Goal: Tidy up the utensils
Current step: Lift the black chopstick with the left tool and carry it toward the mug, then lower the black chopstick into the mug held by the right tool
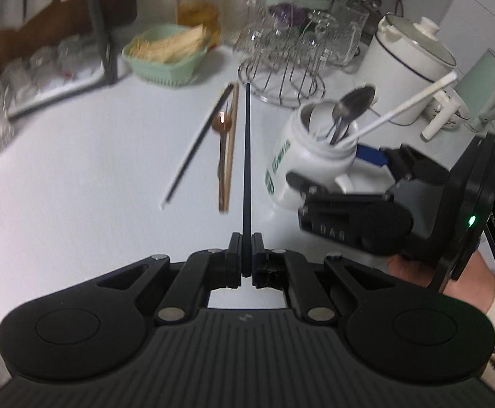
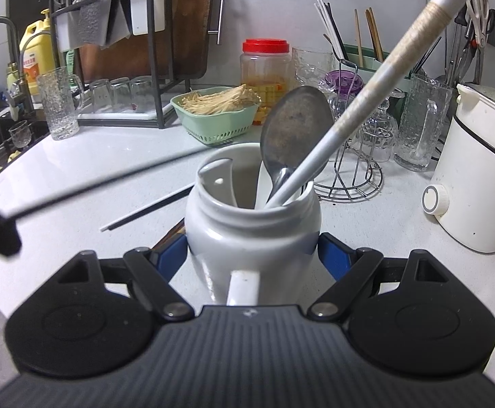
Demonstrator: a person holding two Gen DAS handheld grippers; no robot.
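My left gripper (image 1: 246, 251) is shut on a thin black chopstick (image 1: 247, 156), which points straight ahead, raised above the white counter. The same chopstick (image 2: 94, 183) crosses the left of the right wrist view. Below it on the counter lie a black-and-white chopstick (image 1: 193, 146), a wooden pair (image 1: 229, 156) and a small wooden spoon (image 1: 221, 125). My right gripper (image 2: 252, 255) is shut on a white jar (image 2: 252, 231), and its blue pads press both sides. The jar (image 1: 302, 159) holds a metal spoon (image 2: 293, 125) and a white chopstick (image 2: 383, 68).
A green basket (image 1: 167, 68) of thin sticks, a red-lidded jar (image 2: 264, 64) and a wire rack of glasses (image 1: 281, 78) stand behind. A white electric pot (image 2: 478, 176) is at the right and a dish rack (image 2: 118, 68) at the back left. A person's hand (image 1: 414, 272) holds the right gripper.
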